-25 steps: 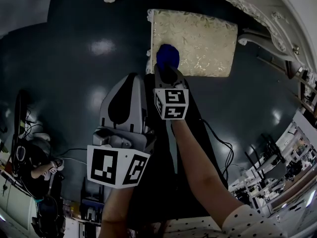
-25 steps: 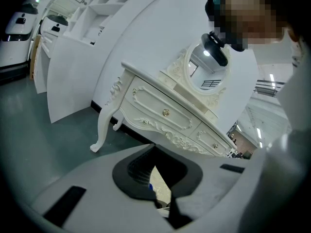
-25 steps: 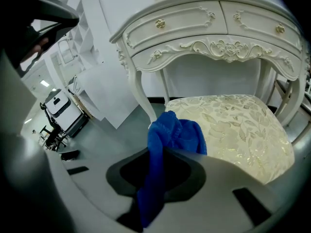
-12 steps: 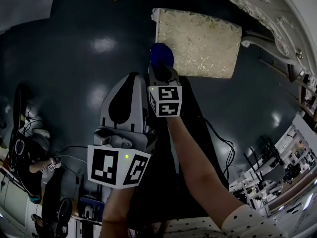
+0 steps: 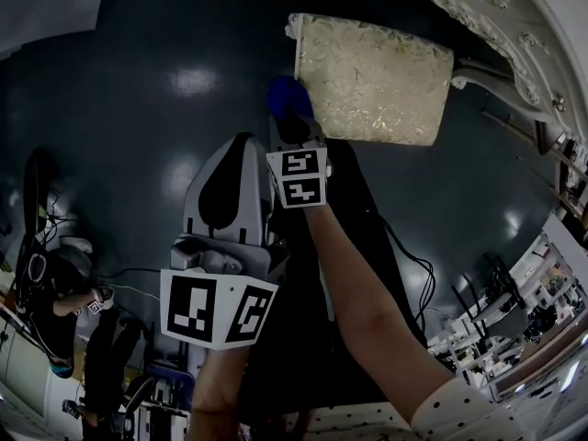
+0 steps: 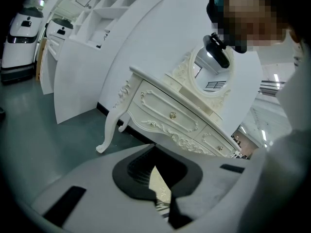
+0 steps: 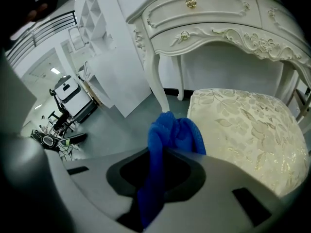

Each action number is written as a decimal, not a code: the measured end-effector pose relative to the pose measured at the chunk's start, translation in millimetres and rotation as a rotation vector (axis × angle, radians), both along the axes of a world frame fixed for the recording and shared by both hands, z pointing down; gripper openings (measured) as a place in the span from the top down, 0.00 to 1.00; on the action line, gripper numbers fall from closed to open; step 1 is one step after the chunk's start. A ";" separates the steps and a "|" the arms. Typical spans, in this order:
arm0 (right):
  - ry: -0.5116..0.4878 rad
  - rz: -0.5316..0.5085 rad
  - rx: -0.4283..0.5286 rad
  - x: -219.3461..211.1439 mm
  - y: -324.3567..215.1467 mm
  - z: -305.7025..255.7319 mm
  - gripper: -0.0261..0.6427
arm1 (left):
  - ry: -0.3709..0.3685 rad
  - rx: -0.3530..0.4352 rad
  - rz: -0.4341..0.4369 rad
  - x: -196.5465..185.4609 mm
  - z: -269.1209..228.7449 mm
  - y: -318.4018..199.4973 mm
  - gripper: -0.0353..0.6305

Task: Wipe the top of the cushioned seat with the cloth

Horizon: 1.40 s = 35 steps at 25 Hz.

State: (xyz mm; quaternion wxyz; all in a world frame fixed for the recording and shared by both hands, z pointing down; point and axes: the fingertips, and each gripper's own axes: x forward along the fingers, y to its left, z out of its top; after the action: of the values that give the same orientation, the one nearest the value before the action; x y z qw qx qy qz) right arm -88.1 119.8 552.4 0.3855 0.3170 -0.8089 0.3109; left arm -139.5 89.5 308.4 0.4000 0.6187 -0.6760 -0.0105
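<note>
Right tool [image 7: 158, 178] pinches cloth [image 7: 172, 132], its tail hidden, beside seat [image 7: 243, 130]; left tool [image 6: 158, 193] closed.

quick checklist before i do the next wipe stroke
1. Cloth gripped by right gripper: ok, its jaws are shut on the cloth.
2. Cloth over the seat: not ok, it hangs just off the seat's left edge in the head view, above the floor.
3. Seat top free of other things: ok.
4. Left gripper out of the way: ok, shut, empty, held short of the seat.
5. Seat wiped clean: cannot tell.
</note>
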 end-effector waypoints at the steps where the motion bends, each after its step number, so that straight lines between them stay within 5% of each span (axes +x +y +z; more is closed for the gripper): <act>1: 0.003 -0.007 -0.005 -2.1 0.7 1.6 0.85 | 0.000 0.000 -0.001 -0.7 0.0 0.7 0.95; 19: -0.085 0.042 -0.127 -20.9 -0.6 2.5 0.85 | -0.012 -0.004 -0.025 -9.4 1.9 6.4 0.95; 28: -0.188 0.064 -0.032 10.9 -14.4 -79.4 0.85 | -0.001 0.045 -0.023 1.0 -14.4 -18.8 0.95; 35: -0.197 0.168 0.073 83.7 -52.6 -160.7 0.85 | -0.048 0.189 0.127 39.9 -80.2 -79.5 0.95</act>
State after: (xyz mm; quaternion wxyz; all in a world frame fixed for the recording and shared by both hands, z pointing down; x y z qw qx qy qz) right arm -4.4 67.2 391.8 0.2650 0.3655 -0.8241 0.3420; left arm -99.6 10.0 228.1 0.3236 0.6952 -0.6410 -0.0340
